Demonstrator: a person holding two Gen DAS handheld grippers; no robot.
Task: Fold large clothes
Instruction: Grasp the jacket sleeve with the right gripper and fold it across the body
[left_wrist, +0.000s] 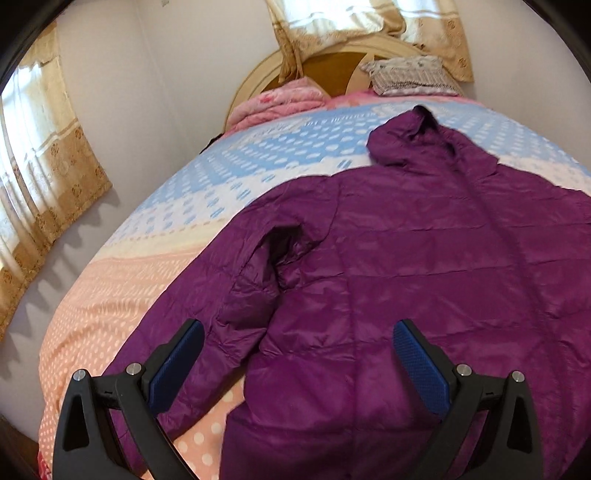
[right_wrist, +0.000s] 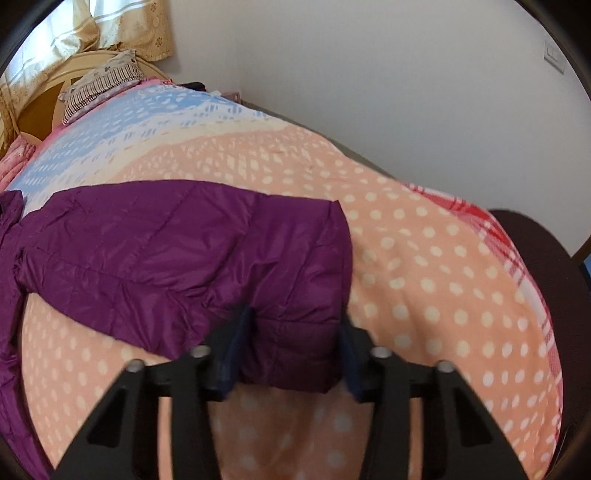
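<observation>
1. Your left gripper (left_wrist: 297, 354) hangs with its jaws wide apart above the purple jacket (left_wrist: 406, 288); nothing sits between the blue pads (left_wrist: 177, 365).
2. The jacket lies flat on the dotted bedspread (left_wrist: 122, 280), hood (left_wrist: 406, 140) far ahead of those jaws, near the pillow (left_wrist: 410, 75).
3. Your right gripper (right_wrist: 291, 350) has its jaws round the sleeve cuff (right_wrist: 295, 332), pads against both sides of it.
4. That sleeve runs away up and left from your right jaws.
</observation>
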